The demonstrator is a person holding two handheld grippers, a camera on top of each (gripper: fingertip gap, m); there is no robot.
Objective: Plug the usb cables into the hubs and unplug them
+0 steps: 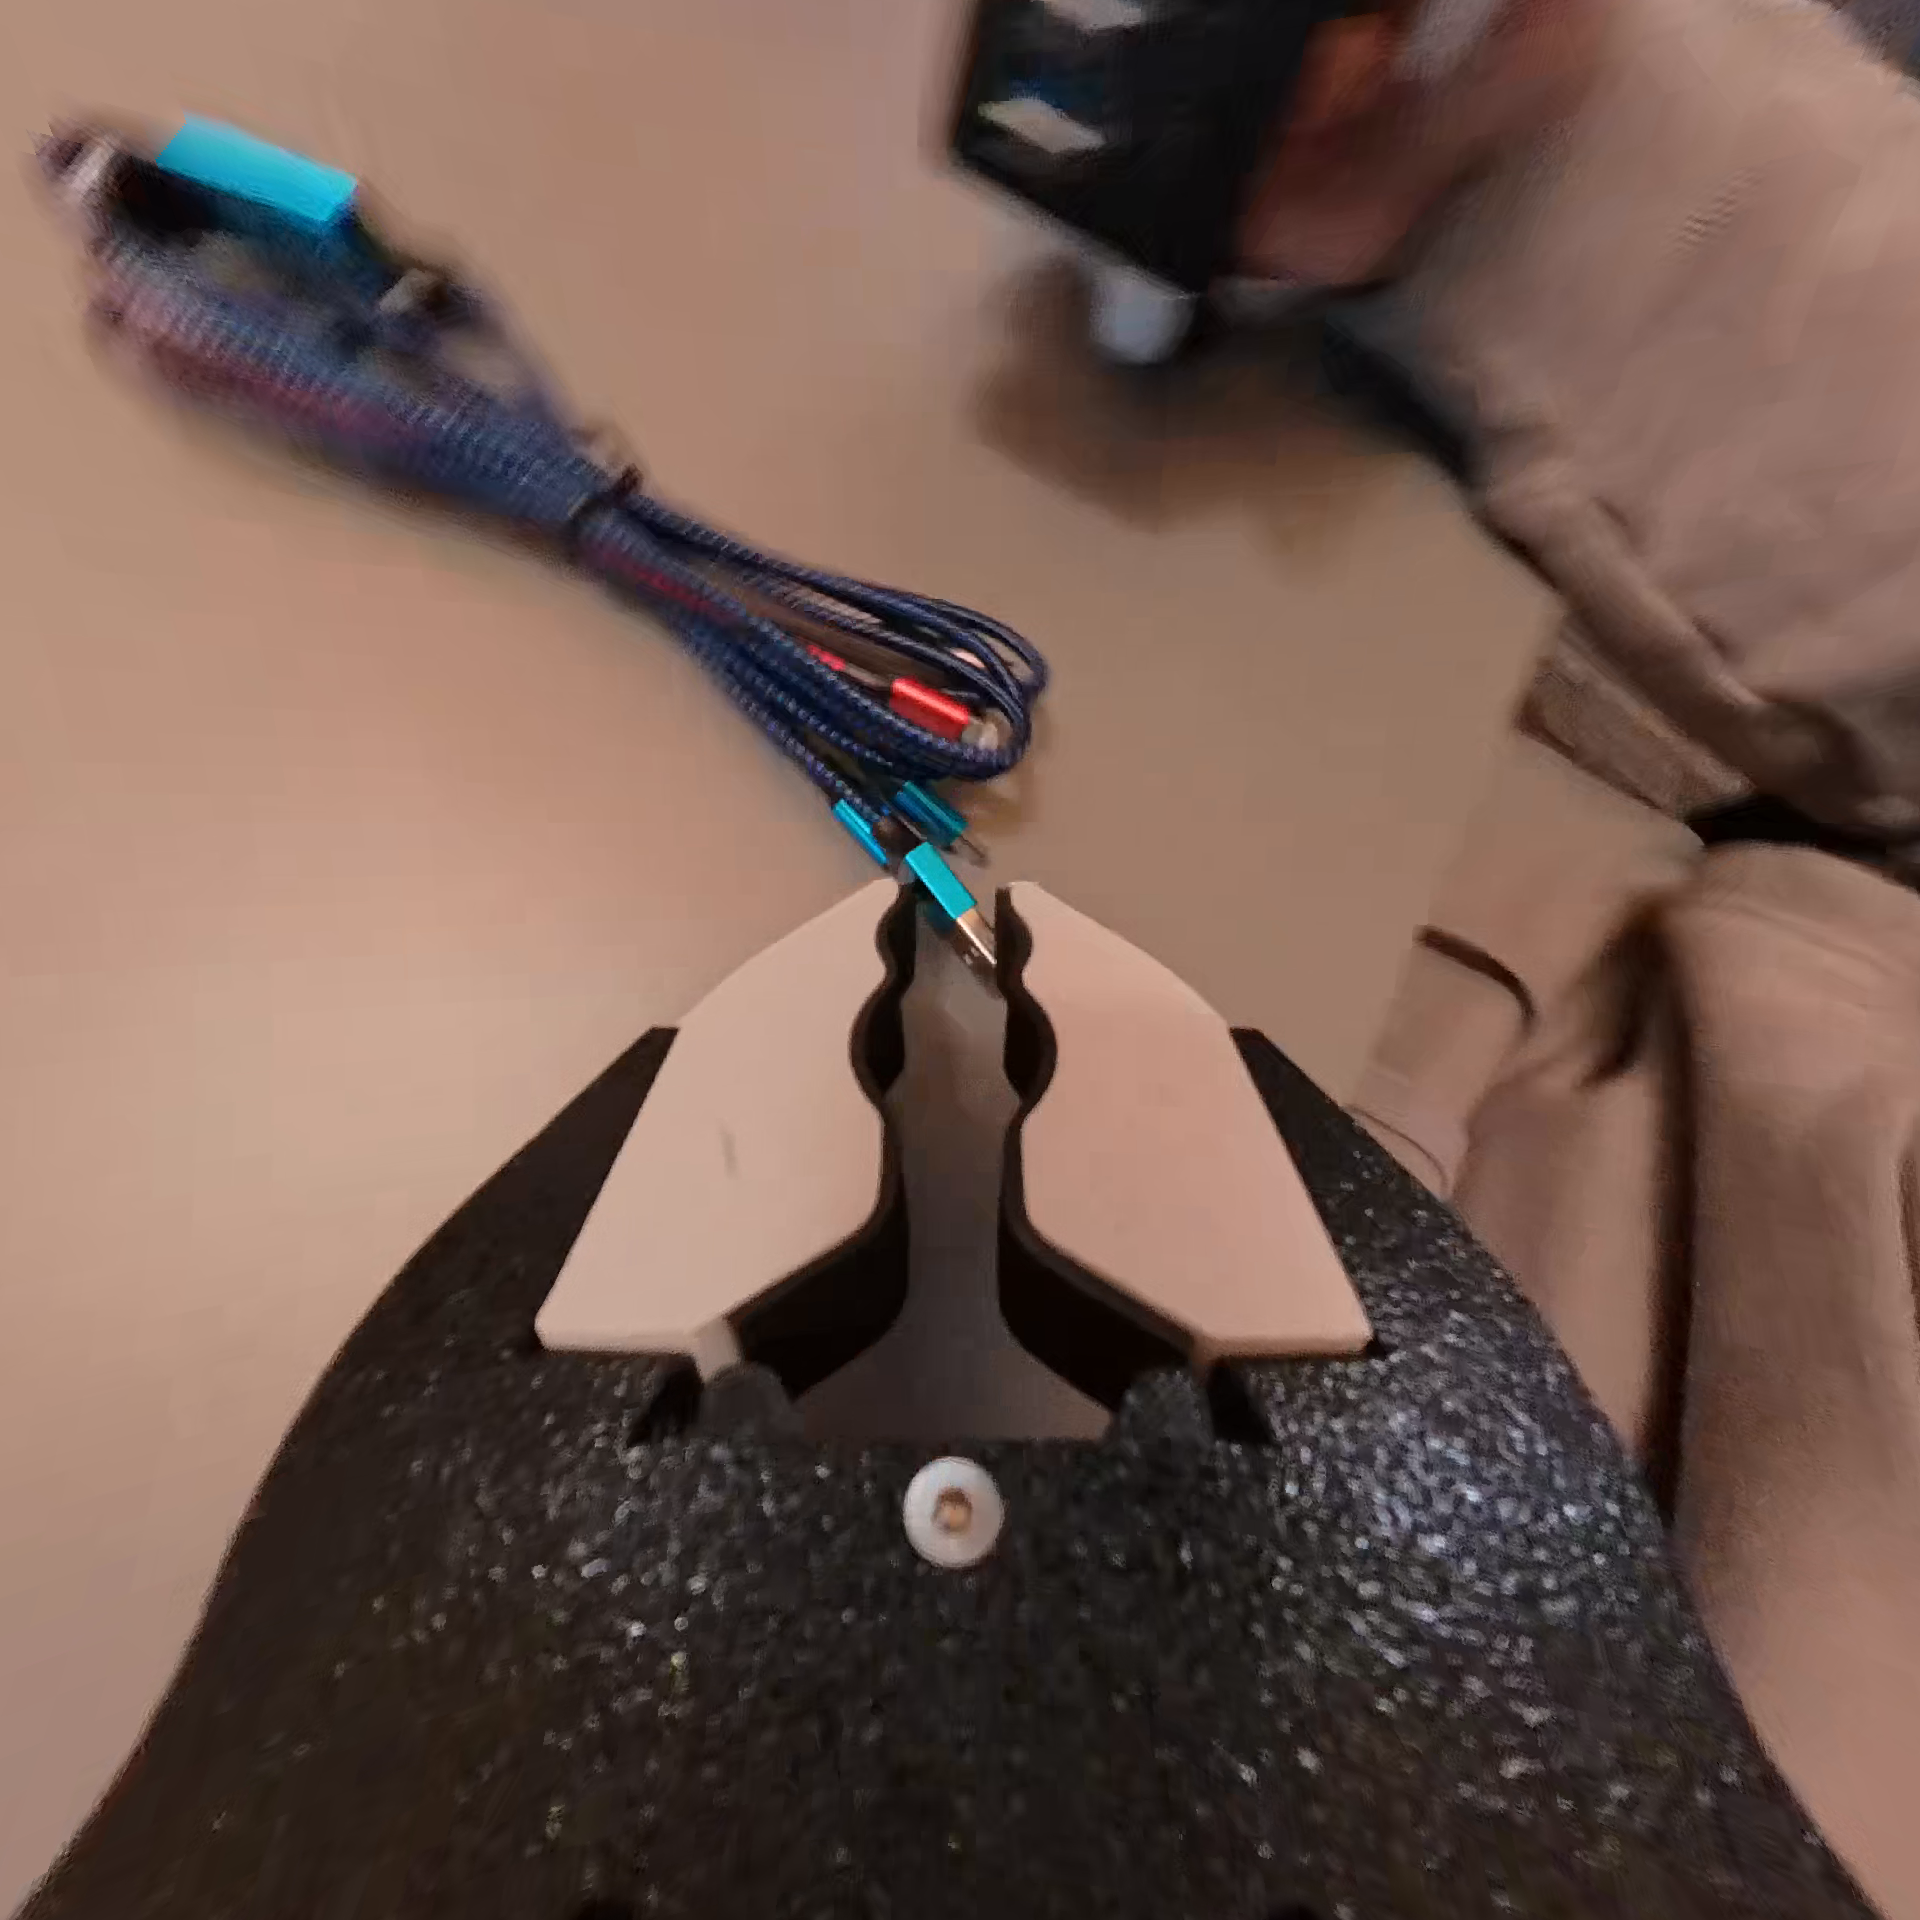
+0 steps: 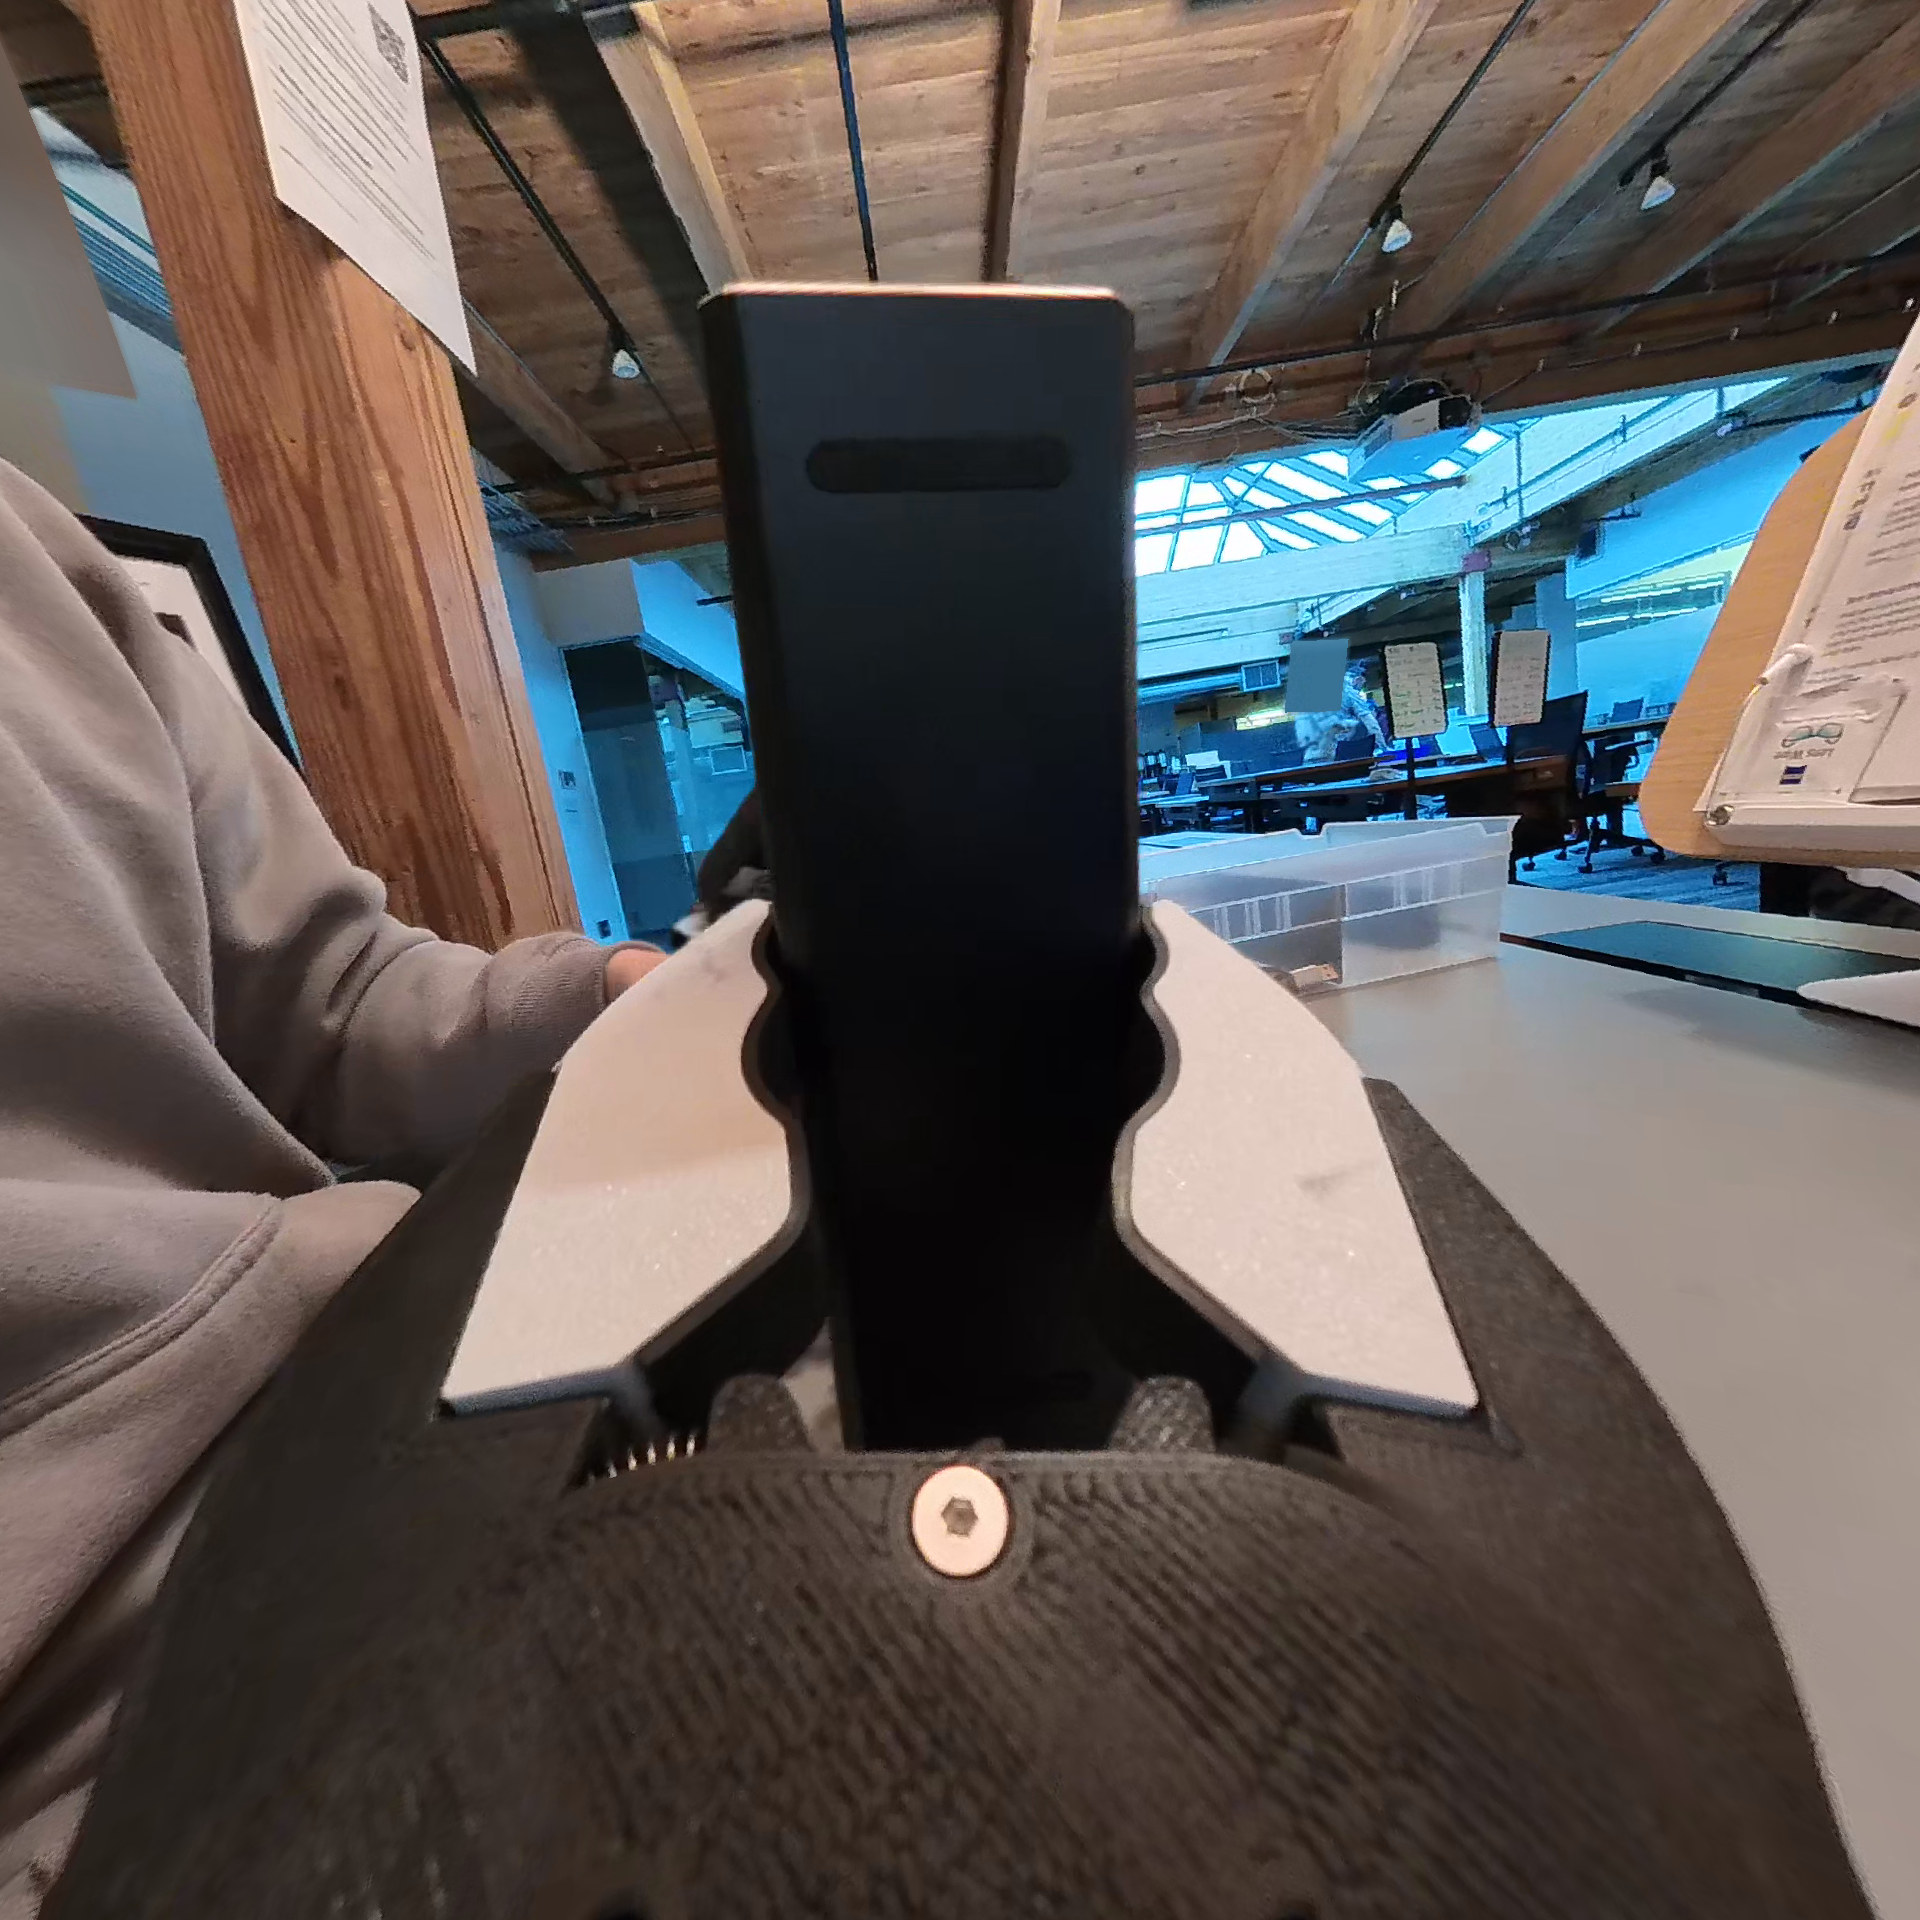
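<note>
Our left gripper's (image 1: 948,894) pale fingers (image 1: 790,1049) stand nearly together, pinching the metal tip of a teal USB plug (image 1: 943,891) right at their ends, while the right gripper's (image 2: 956,935) fingers (image 2: 665,1122) are spread just wide enough to clamp a long black hub (image 2: 935,727) that stands upright between them, held above the grey table (image 2: 1610,1195). The plug belongs to a bundle of blue braided cables (image 1: 790,623) lying on the tan surface (image 1: 312,935); its red plug (image 1: 928,707) and other teal plugs sit close to the one we hold, and a teal block (image 1: 255,177) lies at the blurred far end. We judge the main risk to be the shallow grip: held by the tip alone, the plug could twist or slip out, and the weight of the bundle could drag it askew as we lift. We cannot see any port on the hub face turned to us, so aligning plug to socket may go wrong. On the table behind the hub stands a clear plastic bin (image 2: 1351,894); something small seems to lie at its foot, but we cannot tell what it holds.
</note>
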